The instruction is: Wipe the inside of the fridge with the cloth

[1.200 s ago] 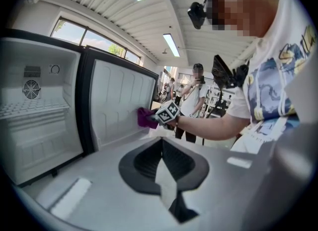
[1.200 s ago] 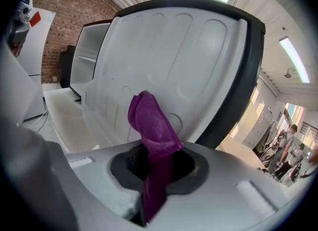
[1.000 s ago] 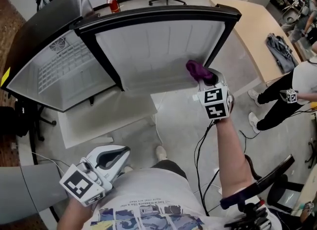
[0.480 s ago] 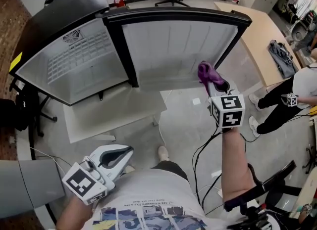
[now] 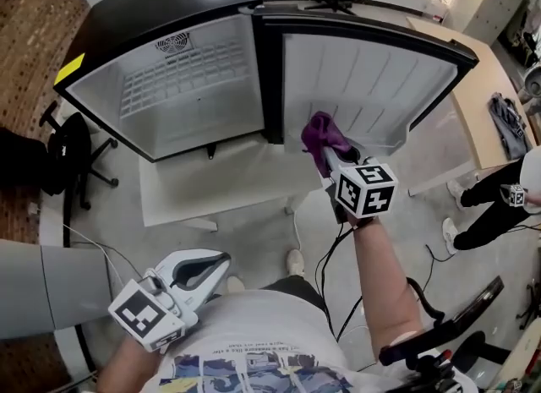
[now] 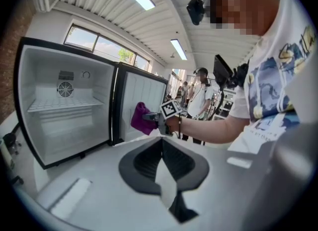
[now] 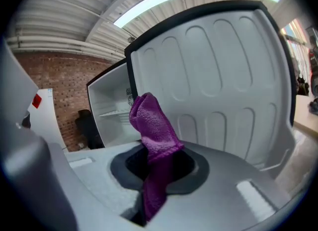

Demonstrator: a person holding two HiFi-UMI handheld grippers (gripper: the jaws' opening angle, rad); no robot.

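a black fridge (image 5: 169,79) with a white inside stands on the floor with its door (image 5: 372,87) swung wide open to the right, so the ribbed white lining of the door faces the person. inside the fridge a wire shelf (image 5: 182,87) crosses the middle and a round fan grille (image 5: 173,43) sits on the back wall above it. a flat white board (image 5: 211,184) lies on the floor just in front of the fridge. a light wooden tabletop (image 5: 478,87) runs along the far right.

the right tool (image 5: 328,155) is held out at arm's length, near the hinge side and lower edge of the door lining. its jaws are clamped on a purple cloth (image 5: 324,136), which sticks up out of them in a bunched fold, with a tail hanging down between them. the cloth is right in front of the door lining; whether it touches cannot be told.

the left tool (image 5: 218,258) is held low, close to the person's body, well apart from the fridge. its jaws are closed together with nothing between them.
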